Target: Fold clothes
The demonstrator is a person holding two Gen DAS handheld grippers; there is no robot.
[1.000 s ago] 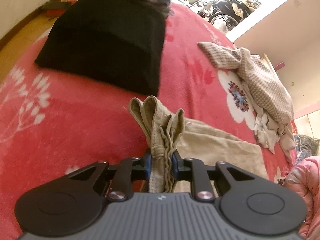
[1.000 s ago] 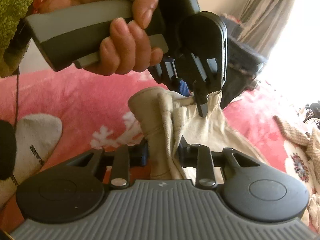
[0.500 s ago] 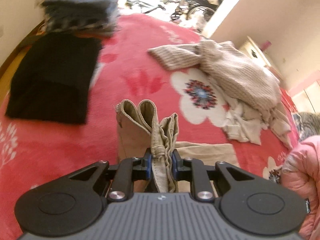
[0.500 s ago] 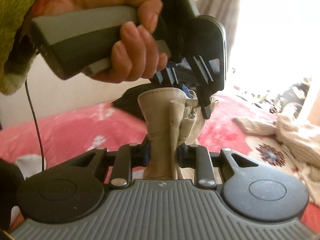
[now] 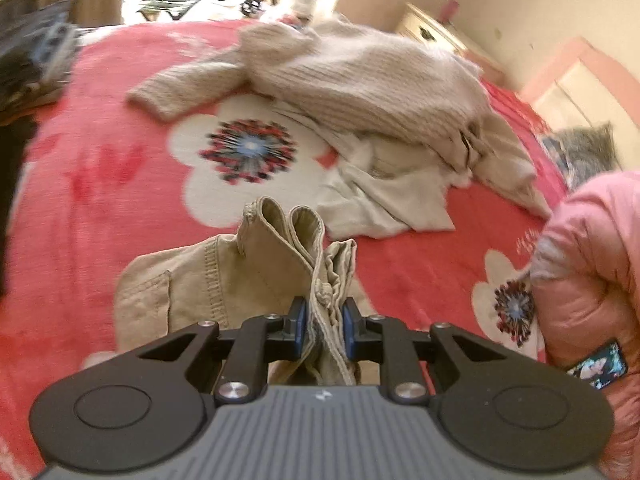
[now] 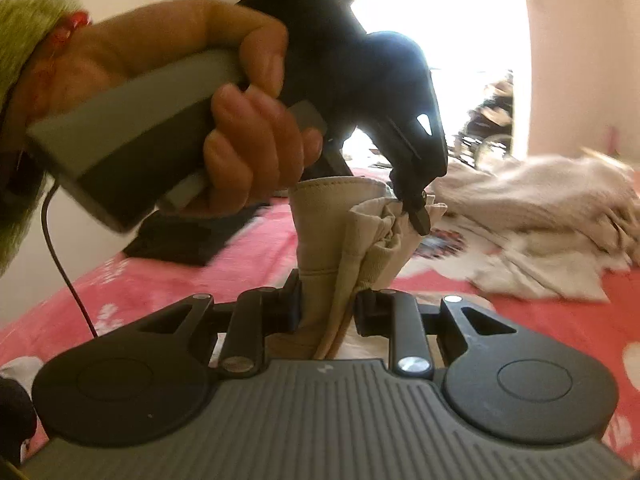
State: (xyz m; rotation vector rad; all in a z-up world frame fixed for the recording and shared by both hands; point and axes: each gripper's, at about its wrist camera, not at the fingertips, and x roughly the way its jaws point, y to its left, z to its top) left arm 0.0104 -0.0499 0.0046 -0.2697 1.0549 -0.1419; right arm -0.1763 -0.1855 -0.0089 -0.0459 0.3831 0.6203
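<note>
Both grippers pinch 1 bunched edge of tan trousers (image 5: 224, 280), lifted above a red floral bedspread (image 5: 100, 184). The left gripper (image 5: 323, 322) and right gripper (image 6: 326, 308) each clamp the fabric between their fingers. A beige sweater (image 5: 360, 80) lies crumpled beyond.

Red floral bed (image 5: 100, 184); beige sweater (image 5: 360, 76) on it, white garment (image 5: 380, 200) just beside, pink jacket (image 5: 592, 280) near, tan trousers (image 5: 224, 280) near.
</note>
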